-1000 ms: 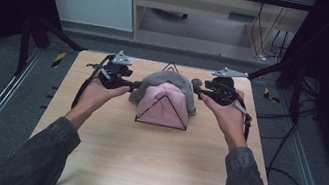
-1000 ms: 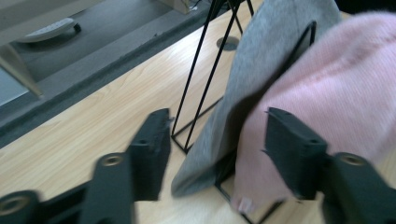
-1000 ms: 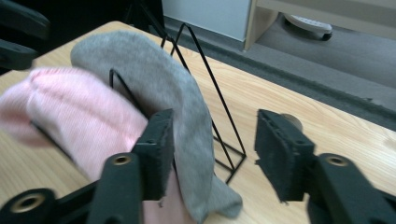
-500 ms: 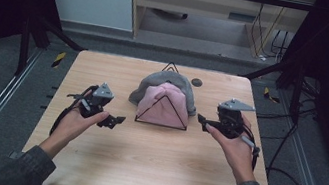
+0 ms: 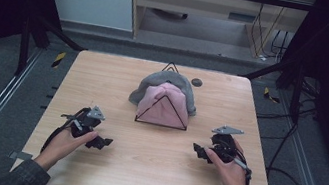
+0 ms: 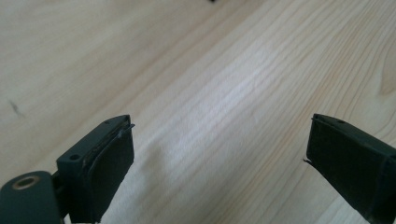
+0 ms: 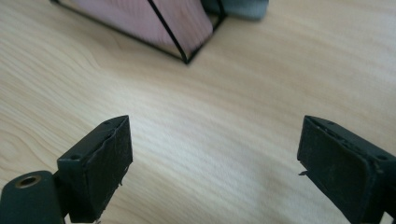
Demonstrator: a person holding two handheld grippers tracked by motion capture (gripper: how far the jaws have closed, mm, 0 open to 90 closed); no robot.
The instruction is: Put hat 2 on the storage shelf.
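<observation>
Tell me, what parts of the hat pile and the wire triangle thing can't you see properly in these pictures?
- Pink hat, high view: its back is covered by the grey hat.
- Wire stand, high view: its far part is hidden under both hats; just a tip pokes out behind.
- Right gripper view: the stand and pink cloth are cut off by the top edge and blurred.
- Small dark disc, high view: too small to identify.

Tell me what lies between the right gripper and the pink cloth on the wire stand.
Nothing but bare table: the right gripper view shows plain wood from the right gripper, jaws open, up to the pink cloth on its wire stand.
</observation>
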